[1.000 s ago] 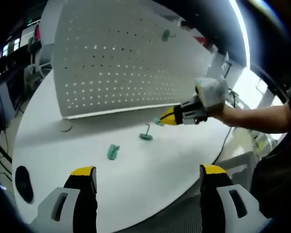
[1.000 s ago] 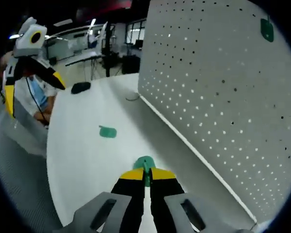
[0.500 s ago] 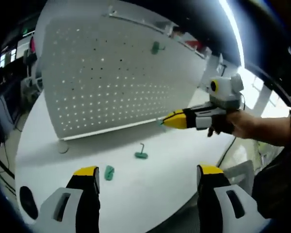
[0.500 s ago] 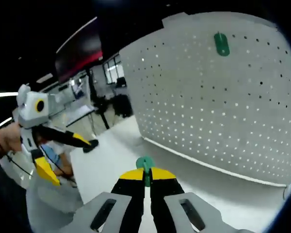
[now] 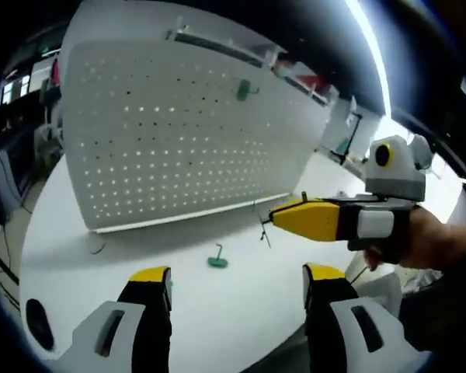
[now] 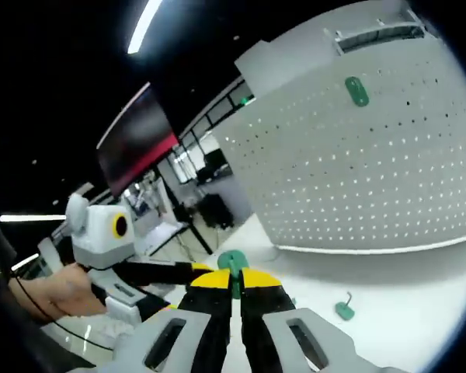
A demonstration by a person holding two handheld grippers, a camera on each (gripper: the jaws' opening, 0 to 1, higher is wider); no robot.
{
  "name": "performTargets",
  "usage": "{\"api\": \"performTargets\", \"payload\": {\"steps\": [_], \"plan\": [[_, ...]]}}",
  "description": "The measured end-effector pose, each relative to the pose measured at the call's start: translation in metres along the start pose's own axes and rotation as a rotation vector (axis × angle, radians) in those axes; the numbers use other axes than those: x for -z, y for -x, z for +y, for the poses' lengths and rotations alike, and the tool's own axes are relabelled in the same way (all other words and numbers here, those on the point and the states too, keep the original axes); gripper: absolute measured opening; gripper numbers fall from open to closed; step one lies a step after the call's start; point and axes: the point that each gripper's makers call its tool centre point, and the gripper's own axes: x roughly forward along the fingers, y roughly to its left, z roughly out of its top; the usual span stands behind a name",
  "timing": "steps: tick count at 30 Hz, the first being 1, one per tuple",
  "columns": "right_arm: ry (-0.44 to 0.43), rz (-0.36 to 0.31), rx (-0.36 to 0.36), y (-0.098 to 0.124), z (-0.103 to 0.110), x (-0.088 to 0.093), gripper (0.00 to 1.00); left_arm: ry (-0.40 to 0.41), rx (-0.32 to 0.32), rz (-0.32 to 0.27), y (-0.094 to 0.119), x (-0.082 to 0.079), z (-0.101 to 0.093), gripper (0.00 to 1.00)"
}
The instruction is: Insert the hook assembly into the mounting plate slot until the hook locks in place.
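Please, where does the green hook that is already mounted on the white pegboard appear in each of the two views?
Left gripper view: the mounted green hook sits near the top of the white pegboard, right of centre.
Right gripper view: the same hook is at the upper right, high on the pegboard.
Shared landmark: the loose green hook lying on the table, seen also in the right gripper view.

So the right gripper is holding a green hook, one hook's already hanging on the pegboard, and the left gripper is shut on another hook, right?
Not quite. In the left gripper view the left gripper is open and holds nothing. The rest stands: the right gripper is shut on a green hook, another hook hangs on the pegboard, and a loose hook lies on the table.
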Motion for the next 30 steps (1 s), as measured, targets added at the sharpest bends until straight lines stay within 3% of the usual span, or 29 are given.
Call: {"api": "performTargets", "payload": {"steps": [3,7,10,18,23,30], "plan": [[-0.012,-0.015,-0.012,-0.002,0.01,-0.001,0.0,-0.001,-0.023,-0.022,0.001,-0.004,0.002,0.65],[-0.034,-0.041,-0.005,-0.001,0.014,-0.003,0.0,0.008,-0.012,-0.083,0.007,-0.016,0.002,0.47],[-0.05,-0.058,-0.006,-0.001,0.016,-0.006,0.0,0.012,-0.006,-0.094,0.008,-0.018,0.001,0.4],[-0.06,-0.089,-0.004,0.001,0.022,-0.009,0.0,0.03,0.048,-0.122,0.008,-0.021,-0.01,0.22],[-0.052,-0.102,0.001,0.003,0.025,-0.01,0.0,0.041,0.118,-0.139,0.009,-0.023,-0.023,0.07],[-0.036,-0.115,0.01,0.007,0.027,-0.012,0.0,0.062,0.139,-0.151,0.011,-0.025,-0.027,0.05]]}}
